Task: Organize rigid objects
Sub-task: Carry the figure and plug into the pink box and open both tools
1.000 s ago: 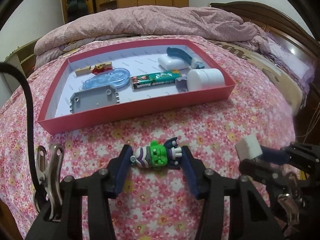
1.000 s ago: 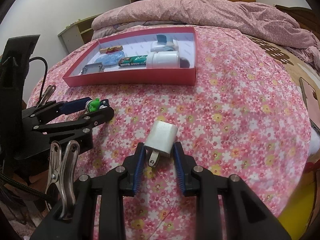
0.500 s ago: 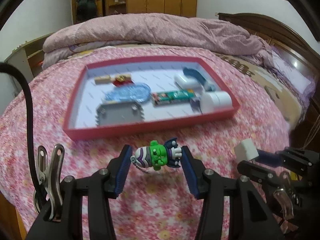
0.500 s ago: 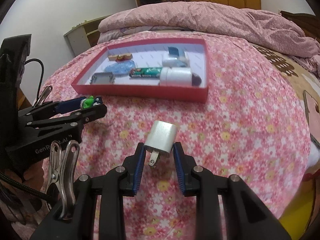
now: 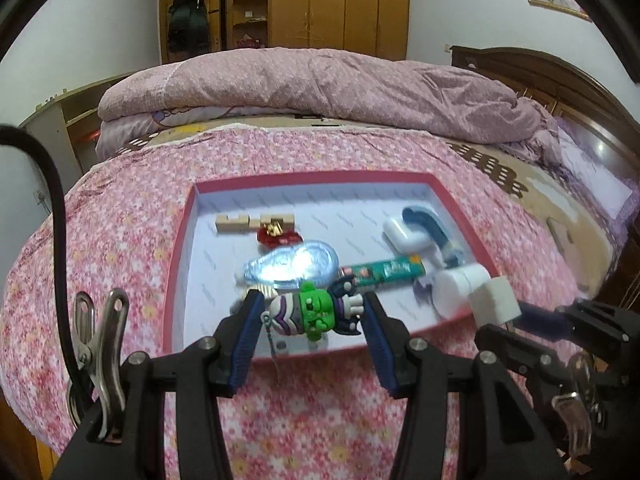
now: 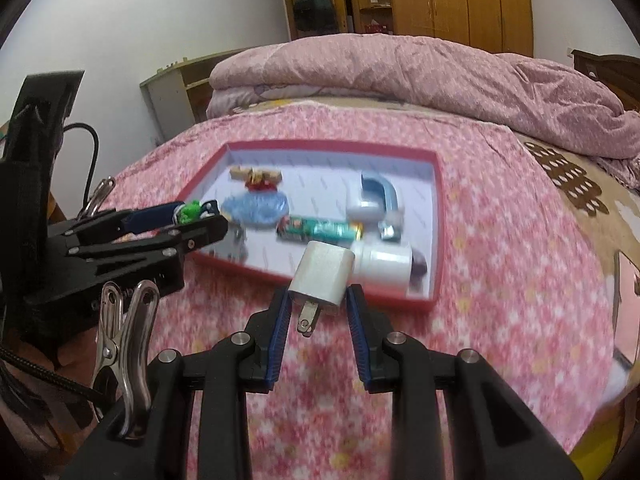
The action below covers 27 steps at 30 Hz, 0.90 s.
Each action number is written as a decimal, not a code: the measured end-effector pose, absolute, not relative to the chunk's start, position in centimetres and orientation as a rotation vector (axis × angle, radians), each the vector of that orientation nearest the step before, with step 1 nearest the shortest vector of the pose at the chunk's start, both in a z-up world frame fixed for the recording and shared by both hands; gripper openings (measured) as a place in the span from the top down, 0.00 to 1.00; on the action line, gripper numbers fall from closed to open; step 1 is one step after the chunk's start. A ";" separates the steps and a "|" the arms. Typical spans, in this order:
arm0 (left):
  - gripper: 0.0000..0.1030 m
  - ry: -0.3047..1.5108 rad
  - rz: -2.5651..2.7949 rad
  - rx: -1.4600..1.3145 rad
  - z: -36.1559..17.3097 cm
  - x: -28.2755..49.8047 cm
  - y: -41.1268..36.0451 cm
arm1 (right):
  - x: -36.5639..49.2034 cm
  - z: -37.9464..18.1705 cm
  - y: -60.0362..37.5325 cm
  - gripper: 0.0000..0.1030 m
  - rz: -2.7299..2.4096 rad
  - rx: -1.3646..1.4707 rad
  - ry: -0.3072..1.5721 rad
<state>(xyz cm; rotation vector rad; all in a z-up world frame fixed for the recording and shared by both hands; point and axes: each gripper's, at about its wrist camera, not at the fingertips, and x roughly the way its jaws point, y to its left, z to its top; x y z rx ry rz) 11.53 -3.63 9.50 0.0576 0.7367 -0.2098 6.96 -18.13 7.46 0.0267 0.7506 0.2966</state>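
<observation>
My left gripper [image 5: 310,314] is shut on a green and purple toy figure [image 5: 314,314] and holds it in the air over the near edge of the red tray [image 5: 180,240]. My right gripper [image 6: 318,306] is shut on a white charger plug [image 6: 324,276], prongs toward the camera, held above the tray's near wall [image 6: 360,294]. The right gripper with the plug also shows in the left wrist view [image 5: 494,300]. The left gripper with the toy shows in the right wrist view [image 6: 192,212].
The tray lies on a pink floral bedspread [image 5: 120,240] and holds a blue clear case [image 5: 292,266], a green tube [image 5: 384,272], a white bottle [image 5: 460,286], a white earbud case [image 5: 404,234], a wooden block [image 5: 236,222] and a red trinket [image 5: 278,236]. A folded quilt [image 5: 320,84] lies behind.
Both grippers have lifted off the bedspread and moved forward toward the tray with the toy and the plug still held. The tray now sits right under them.
</observation>
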 end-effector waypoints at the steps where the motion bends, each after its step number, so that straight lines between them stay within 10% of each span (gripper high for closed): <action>1: 0.49 0.736 -0.208 0.057 9.6 11.8 -3.6 | 7.3 7.6 -18.1 0.71 0.298 0.029 0.749; 27: 0.49 0.800 -0.175 0.032 6.8 21.3 -4.0 | 17.0 6.0 -18.8 0.71 0.255 0.033 0.778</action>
